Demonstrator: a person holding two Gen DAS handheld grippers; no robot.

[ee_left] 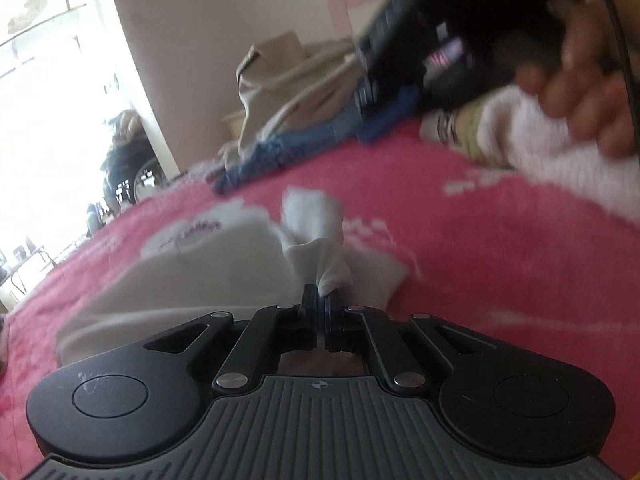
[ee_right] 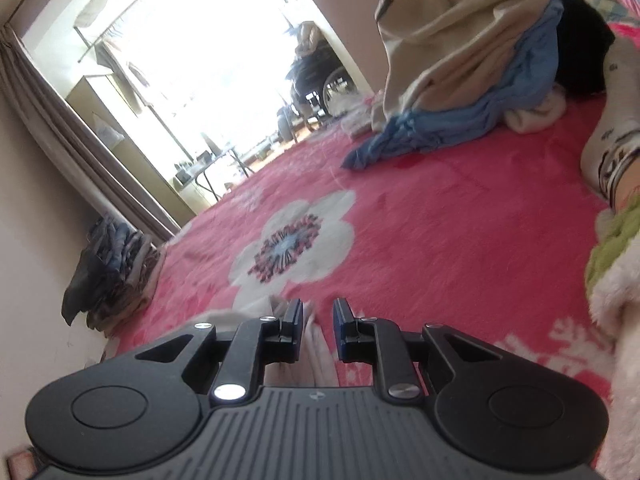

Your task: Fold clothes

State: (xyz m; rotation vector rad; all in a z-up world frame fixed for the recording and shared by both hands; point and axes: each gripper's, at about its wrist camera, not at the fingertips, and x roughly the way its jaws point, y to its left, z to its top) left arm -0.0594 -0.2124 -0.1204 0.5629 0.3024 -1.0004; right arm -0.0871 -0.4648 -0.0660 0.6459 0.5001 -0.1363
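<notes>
Closest to the left wrist camera, the left gripper point(ee_left: 320, 300) has its jaws pressed together on a bunched corner of a soft white cloth garment point(ee_left: 316, 232), which trails down to the left onto a fuzzy pink blanket with white flower prints point(ee_left: 460, 248). Beyond it, blurred, a hand point(ee_left: 580, 92) holds the other black tool. On the right wrist view, the right gripper point(ee_right: 318, 312) hovers low with its jaws a modest gap apart, gripping nothing, though pale cloth folds lie just under them. Farther back, a heap of cream, light blue and black clothes point(ee_right: 472, 80) sits on the blanket, and a small dark stack of folded fabric point(ee_right: 112, 276) rests against the wall.
</notes>
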